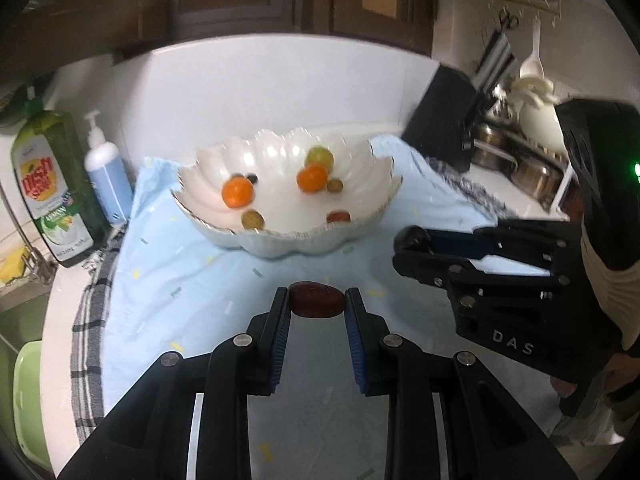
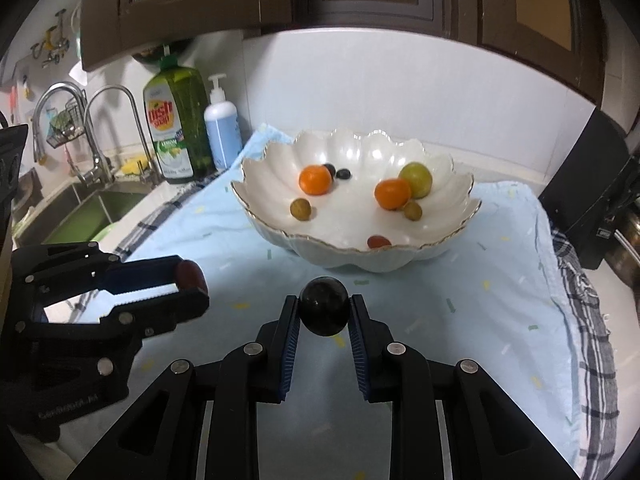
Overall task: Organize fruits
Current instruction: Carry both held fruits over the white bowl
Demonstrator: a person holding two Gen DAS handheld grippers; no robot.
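The left tool (image 1: pixel 317 300) is clenched on a dark red oblong fruit (image 1: pixel 317 299), pinched end to end between its blue pads, held above the pale blue cloth (image 1: pixel 180 280) in front of the scalloped white bowl (image 1: pixel 208 160). The right tool (image 2: pixel 325 312) grips a round, glossy, near-black fruit (image 2: pixel 325 311), perhaps a plum, though the dim light makes that uncertain. Both fruits look small, light and smooth-skinned, likely to slip or bruise under a hard squeeze, so a gentle hold across the widest part suits them. The bowl on the worktop already holds two oranges (image 2: pixel 315 179), a green fruit (image 2: pixel 417 179) and several smaller pieces.
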